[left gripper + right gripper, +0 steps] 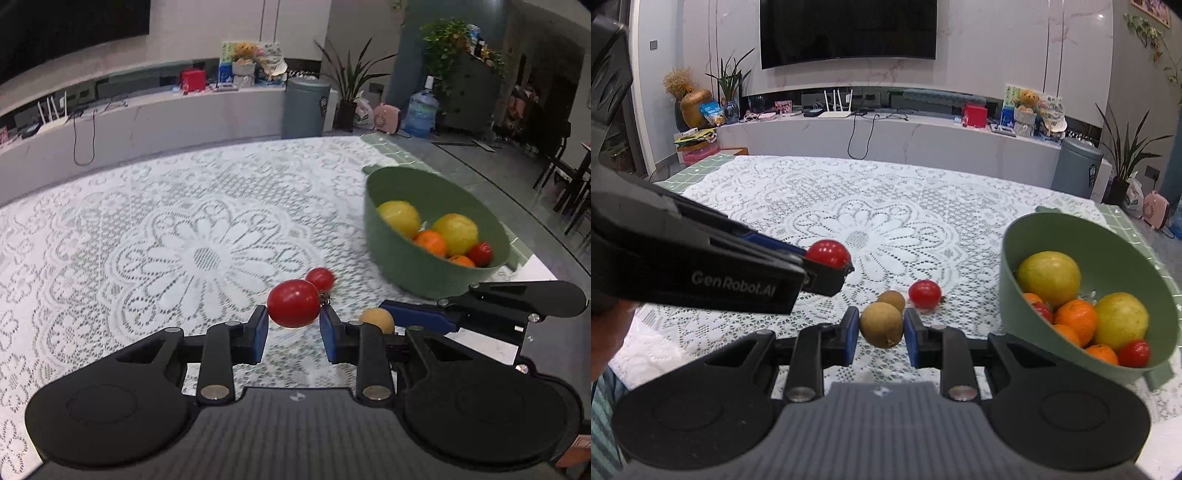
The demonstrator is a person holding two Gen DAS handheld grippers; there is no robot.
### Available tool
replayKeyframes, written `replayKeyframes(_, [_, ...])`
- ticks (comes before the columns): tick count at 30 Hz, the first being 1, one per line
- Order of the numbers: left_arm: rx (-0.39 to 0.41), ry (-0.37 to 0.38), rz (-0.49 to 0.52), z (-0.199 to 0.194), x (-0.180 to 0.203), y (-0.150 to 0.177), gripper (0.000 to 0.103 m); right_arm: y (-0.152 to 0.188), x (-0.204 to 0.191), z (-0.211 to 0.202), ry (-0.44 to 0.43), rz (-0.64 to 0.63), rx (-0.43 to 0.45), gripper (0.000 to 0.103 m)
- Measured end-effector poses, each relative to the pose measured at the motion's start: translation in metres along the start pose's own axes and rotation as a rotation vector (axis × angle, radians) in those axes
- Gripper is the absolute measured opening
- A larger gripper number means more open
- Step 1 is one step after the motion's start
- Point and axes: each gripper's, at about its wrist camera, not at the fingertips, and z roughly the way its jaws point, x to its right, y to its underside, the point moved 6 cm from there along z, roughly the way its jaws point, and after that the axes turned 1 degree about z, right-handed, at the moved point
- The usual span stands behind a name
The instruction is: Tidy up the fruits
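My left gripper is shut on a red cherry tomato and holds it above the lace cloth; it also shows in the right wrist view. My right gripper is shut on a brown longan, seen from the left wrist view too. A second longan and another cherry tomato lie on the cloth just beyond. A green bowl at the right holds yellow citrus, oranges and cherry tomatoes.
The table carries a white lace cloth over a green tiled top. Behind it run a low white TV bench, a grey bin and potted plants.
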Motion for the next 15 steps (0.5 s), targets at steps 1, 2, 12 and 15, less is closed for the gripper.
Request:
replayKeyframes(1, [0.007,0.002,0.010,-0.003,0.004,-0.002,0.034,0.000,0.002,-0.004,0.002,0.001,0.004,0.022])
replayKeyframes(2, [0.015,0.004,0.021,-0.005,0.008,-0.005,0.034,0.000,0.003,-0.009,0.004,0.004,0.009,0.023])
replayKeyframes(12, [0.061,0.041,0.117,-0.013,0.053,-0.024,0.032,-0.005,0.031,-0.049,0.050,0.049,0.073,0.022])
replayKeyframes(15, [0.065,0.075,0.129,-0.009,0.067,-0.033,0.029,-0.007,0.045,-0.058,0.077,0.062,0.091,0.022])
